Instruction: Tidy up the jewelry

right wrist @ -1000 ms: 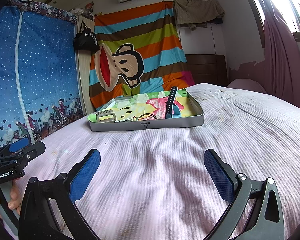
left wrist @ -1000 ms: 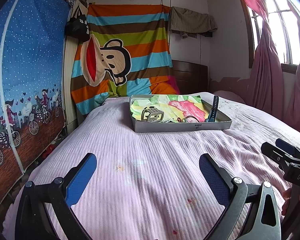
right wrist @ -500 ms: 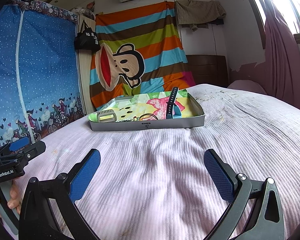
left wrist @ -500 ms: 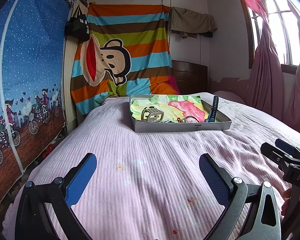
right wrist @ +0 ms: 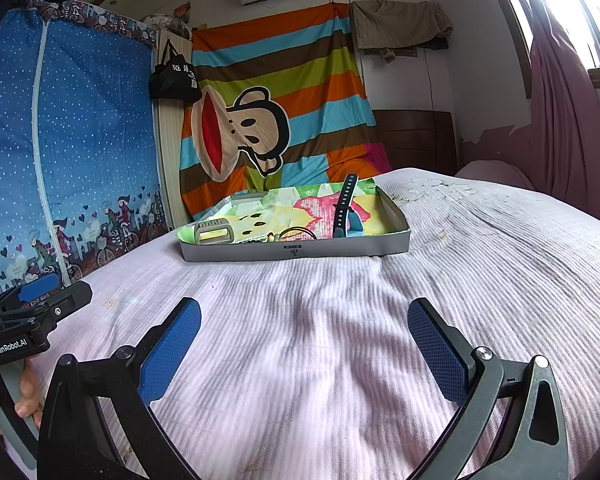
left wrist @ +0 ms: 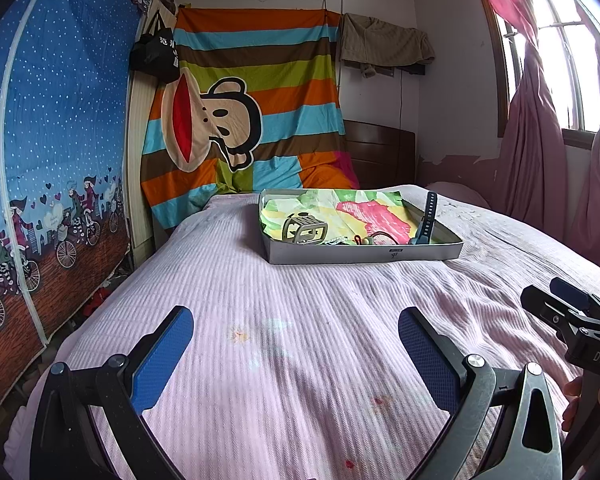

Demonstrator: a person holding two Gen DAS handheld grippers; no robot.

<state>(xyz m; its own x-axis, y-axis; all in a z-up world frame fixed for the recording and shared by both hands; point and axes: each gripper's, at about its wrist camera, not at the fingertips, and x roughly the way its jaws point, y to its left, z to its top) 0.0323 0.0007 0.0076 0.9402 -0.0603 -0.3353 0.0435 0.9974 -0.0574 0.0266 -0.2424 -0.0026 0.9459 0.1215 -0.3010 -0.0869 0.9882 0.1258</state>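
A shallow grey tray (left wrist: pixel 364 255) (right wrist: pixel 296 251) lined with colourful paper sits on the pink bed, far ahead of both grippers. In it lie an olive watch (left wrist: pixel 304 230) (right wrist: pixel 215 236), a dark blue watch band (left wrist: pixel 427 218) (right wrist: pixel 345 208) leaning on the right wall, and small cords and trinkets (left wrist: pixel 370 238) (right wrist: pixel 296 234) at the front. My left gripper (left wrist: pixel 296 356) is open and empty low over the bedspread. My right gripper (right wrist: pixel 304 346) is open and empty, also low over the bed.
The pink bedspread (left wrist: pixel 300 300) fills the foreground. A blue fabric wardrobe (left wrist: pixel 52 160) stands along the left. A striped monkey cloth (left wrist: pixel 252 120) hangs behind the bed. Pink curtains (left wrist: pixel 540 152) and a window are on the right.
The right gripper's view has crept slightly toward the tray. The left gripper has barely moved. Both stay open.
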